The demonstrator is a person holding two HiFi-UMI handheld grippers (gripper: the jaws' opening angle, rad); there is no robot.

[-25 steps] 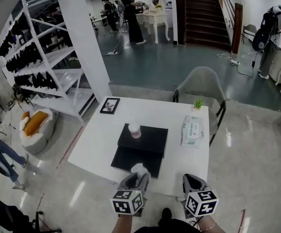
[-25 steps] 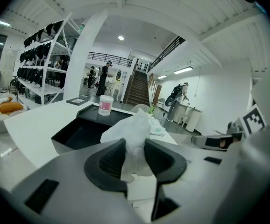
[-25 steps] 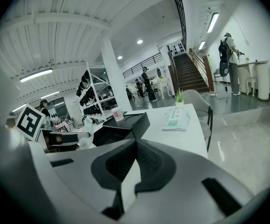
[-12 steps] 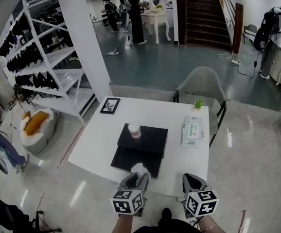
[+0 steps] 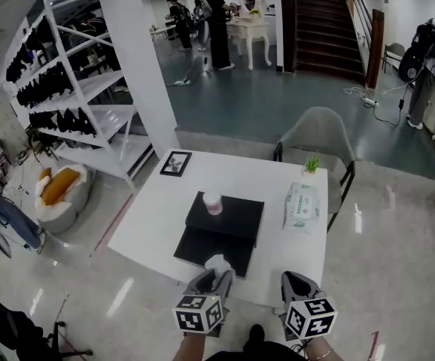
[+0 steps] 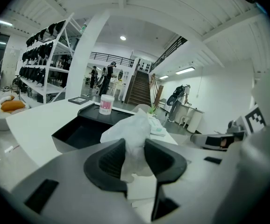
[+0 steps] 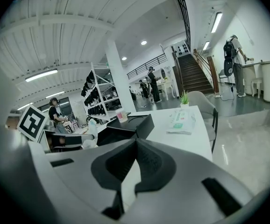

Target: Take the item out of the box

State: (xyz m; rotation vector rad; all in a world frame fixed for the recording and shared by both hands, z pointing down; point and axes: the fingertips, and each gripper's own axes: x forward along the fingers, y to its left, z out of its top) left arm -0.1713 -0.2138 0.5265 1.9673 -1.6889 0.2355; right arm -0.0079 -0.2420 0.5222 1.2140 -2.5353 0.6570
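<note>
Background person by the far table has shifted; both claws hold position at the white worktop's near edge. Left claw pinches the crumpled white bag just over the open black box's near rim, and right claw is pressed together, empty. Worktop also carries a cup on the box lid, wipes pack, photo frame; grey chair beyond, rack left, stairs behind.

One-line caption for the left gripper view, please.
Left gripper shut on a crumpled white bag, with the open black box and a cup behind it.
</note>
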